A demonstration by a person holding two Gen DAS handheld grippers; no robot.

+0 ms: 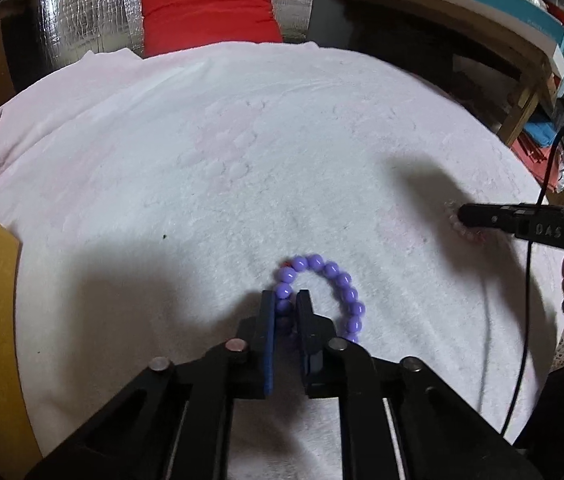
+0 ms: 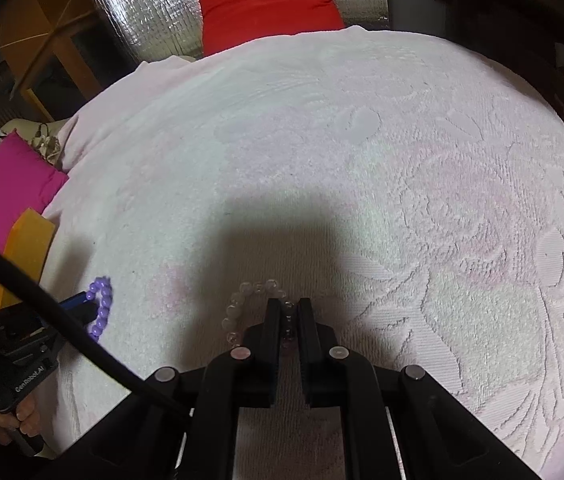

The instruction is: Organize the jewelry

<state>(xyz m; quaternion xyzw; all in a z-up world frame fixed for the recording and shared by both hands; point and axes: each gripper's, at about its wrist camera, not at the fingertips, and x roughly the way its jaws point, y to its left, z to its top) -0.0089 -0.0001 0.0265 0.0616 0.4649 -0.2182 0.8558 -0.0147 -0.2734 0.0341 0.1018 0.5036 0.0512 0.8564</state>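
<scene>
Left wrist view: the left tongs (image 1: 286,300) enter from 6 o'clock, closed down onto the near side of a purple bead bracelet (image 1: 337,280). Beads sit pinched between the blue-faced pad on one side and the black pad on the other. The rest of the loop lies on the white towel-covered surface (image 1: 202,152), curving toward 1 o'clock from the tips. At 3 o'clock the right tongs (image 1: 461,216) reach in from the frame edge, tips on a pale bead bracelet (image 1: 457,228) that is largely hidden. A red cushion (image 1: 208,8) stands at 12 o'clock beyond the surface.

Right wrist view: the right tongs (image 2: 289,308) enter from 6 o'clock, closed to a narrow gap on the pale, translucent bracelet (image 2: 242,300); small beads show between the pads, the loop arching toward 11 o'clock. At 9 o'clock lies the purple bracelet (image 2: 100,308), gripped by the left tongs (image 2: 86,304). A hand (image 2: 18,420) holds that tool at 8 o'clock.
</scene>
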